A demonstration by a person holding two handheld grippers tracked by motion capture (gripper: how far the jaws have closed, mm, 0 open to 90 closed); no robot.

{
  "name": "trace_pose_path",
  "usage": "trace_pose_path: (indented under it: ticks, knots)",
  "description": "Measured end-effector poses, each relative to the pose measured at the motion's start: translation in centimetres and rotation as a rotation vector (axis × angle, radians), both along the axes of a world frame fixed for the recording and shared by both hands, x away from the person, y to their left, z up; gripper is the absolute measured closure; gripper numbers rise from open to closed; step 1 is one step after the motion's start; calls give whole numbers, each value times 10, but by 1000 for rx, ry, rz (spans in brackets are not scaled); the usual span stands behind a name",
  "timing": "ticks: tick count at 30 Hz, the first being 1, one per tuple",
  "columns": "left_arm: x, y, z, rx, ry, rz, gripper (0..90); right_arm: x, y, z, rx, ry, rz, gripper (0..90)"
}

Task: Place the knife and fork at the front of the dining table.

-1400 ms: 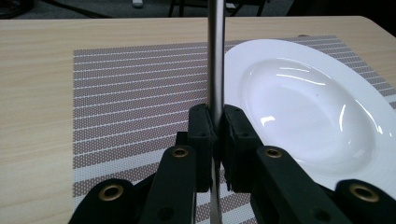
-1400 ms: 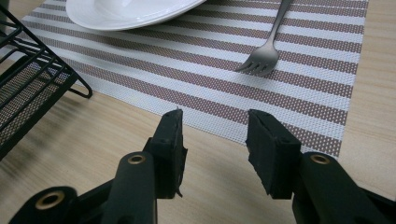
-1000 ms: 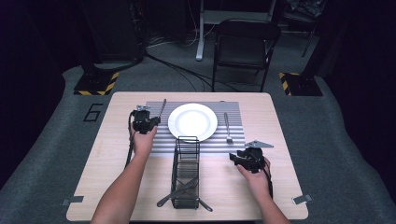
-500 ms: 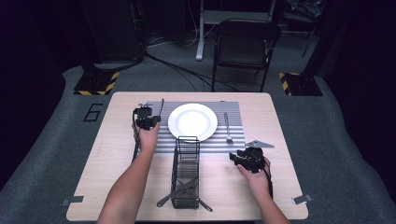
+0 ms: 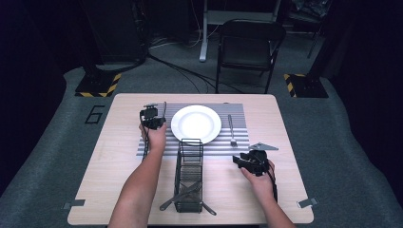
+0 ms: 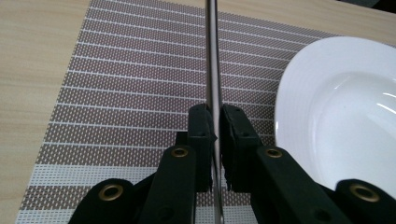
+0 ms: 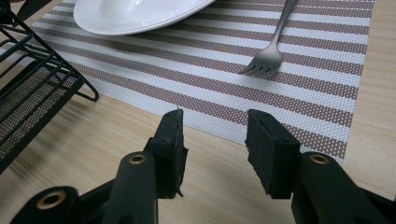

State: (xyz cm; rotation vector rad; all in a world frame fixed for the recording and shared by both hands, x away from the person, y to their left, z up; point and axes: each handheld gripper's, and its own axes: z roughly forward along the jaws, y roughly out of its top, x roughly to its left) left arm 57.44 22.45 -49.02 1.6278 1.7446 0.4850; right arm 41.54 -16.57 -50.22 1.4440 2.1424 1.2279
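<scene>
Since one second ago the left tongs have carried the knife a little toward the far left part of the mat, beside the plate; the right tongs did not move. The knife is now above the mat, just left of the plate, and its thin metal edge runs straight away from the left tongs, which are clenched on it. It looks light, stiff and smooth, so I think it can slip or turn between the pads if the grip gets loose. The best place to take it is the flat sides, near the middle or the handle, as the tongs do now. The right tongs stand released with nothing between them, over the table near the mat's corner, and the fork lies on the mat in front of them. Between both arms stands the wire basket with more cutlery in it.
</scene>
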Motion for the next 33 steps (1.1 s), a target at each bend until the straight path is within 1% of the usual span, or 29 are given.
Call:
trace_pose_path:
  ticks: [3,4,8,13,15,16,18,20,23,30,33]
  knots:
    - [3,0,-7,3,14,8,823,-1,1,1,1,5,-3,564]
    - [4,1,-9,7,13,4,823,-1,1,1,-1,2,1,564]
    - [6,2,-13,8,23,9,823,-2,1,1,4,-5,0,564]
    - [9,4,-18,5,37,8,822,-2,1,1,1,0,1,565]
    - [9,5,-20,10,47,8,822,-1,2,0,1,1,3,565]
    - [10,5,-21,5,48,10,822,-1,2,0,2,2,4,565]
    - [11,6,-21,5,40,14,821,-2,2,1,0,-2,4,565]
    - [12,6,-21,13,37,4,820,-3,2,2,6,-2,7,565]
    - [12,5,-21,21,38,1,819,-3,1,2,9,-5,4,565]
    - [12,6,-22,12,38,5,815,-2,2,1,1,-2,7,565]
    - [12,8,-21,5,41,3,810,-2,2,1,7,-2,8,564]
